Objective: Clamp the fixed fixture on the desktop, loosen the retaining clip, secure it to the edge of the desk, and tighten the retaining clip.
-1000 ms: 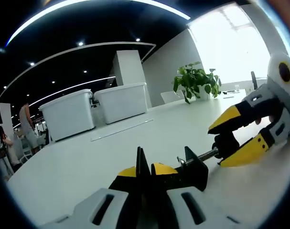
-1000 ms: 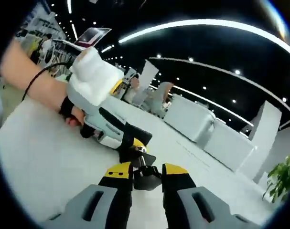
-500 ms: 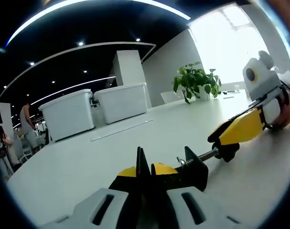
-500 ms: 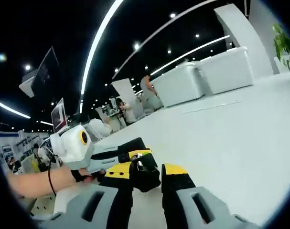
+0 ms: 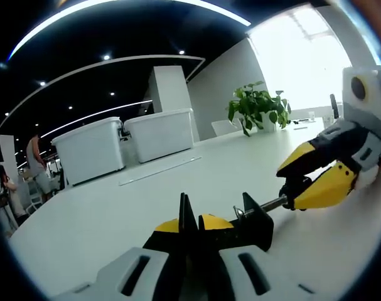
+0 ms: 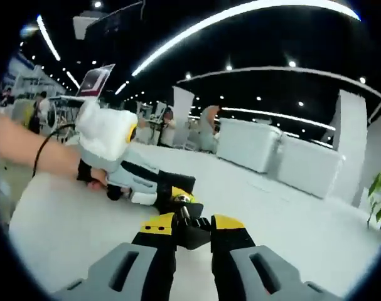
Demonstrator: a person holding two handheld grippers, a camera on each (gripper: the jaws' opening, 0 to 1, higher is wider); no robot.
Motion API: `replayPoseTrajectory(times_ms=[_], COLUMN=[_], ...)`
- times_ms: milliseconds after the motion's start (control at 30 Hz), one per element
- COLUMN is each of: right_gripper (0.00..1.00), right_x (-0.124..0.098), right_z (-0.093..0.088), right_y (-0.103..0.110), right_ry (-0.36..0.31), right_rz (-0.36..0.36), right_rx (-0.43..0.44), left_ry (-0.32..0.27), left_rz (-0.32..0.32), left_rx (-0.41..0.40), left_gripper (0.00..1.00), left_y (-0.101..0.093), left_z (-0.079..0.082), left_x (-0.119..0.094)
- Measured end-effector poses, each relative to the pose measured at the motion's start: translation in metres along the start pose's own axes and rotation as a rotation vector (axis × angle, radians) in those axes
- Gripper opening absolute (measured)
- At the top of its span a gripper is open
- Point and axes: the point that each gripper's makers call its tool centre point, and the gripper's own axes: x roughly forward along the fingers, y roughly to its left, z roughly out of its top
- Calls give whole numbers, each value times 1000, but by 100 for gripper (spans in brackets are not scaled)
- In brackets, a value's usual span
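A black clamp fixture (image 5: 253, 221) rests on the white desk (image 5: 177, 179). My left gripper (image 5: 190, 221) is shut on the fixture's thin upright plate, yellow tips pressed against it. A metal screw rod (image 5: 273, 203) runs right from the fixture to a black knob (image 5: 295, 189). My right gripper (image 5: 306, 177) comes in from the right, its yellow jaws shut on that knob. In the right gripper view the knob (image 6: 191, 231) sits gripped between my right gripper (image 6: 191, 223) tips, and the left gripper (image 6: 172, 189) lies just beyond, held by a hand (image 6: 90, 177).
Two white lidded bins (image 5: 90, 150) (image 5: 160, 133) stand at the desk's far side, with a flat strip (image 5: 159, 170) lying before them. A potted plant (image 5: 259, 106) stands at the back right by a bright window. People stand beyond the desk's left end (image 5: 33, 163).
The right gripper has rolled around the knob and back, still shut on it; the right gripper view rolled with it. The left gripper and fixture have stayed put.
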Motion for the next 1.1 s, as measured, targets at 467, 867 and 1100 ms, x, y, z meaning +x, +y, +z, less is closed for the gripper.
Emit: replayPoseTrajectory(times_ms=[467,867,1100], right_gripper=[21,27,25], right_x=[4,-2,4], right_z=[-2,-4,-18], right_y=[5,-18,-13], right_ry=[30,-60,7], right_rz=[-18,58,77], right_rx=[-281,650,750], left_ry=[2,1,1], left_rz=[5,6,6], left_rx=[-2,0,0], left_gripper=[7,7,7], left_y=[1,2,2], left_z=[0,0,0], left_x=[0,1,0])
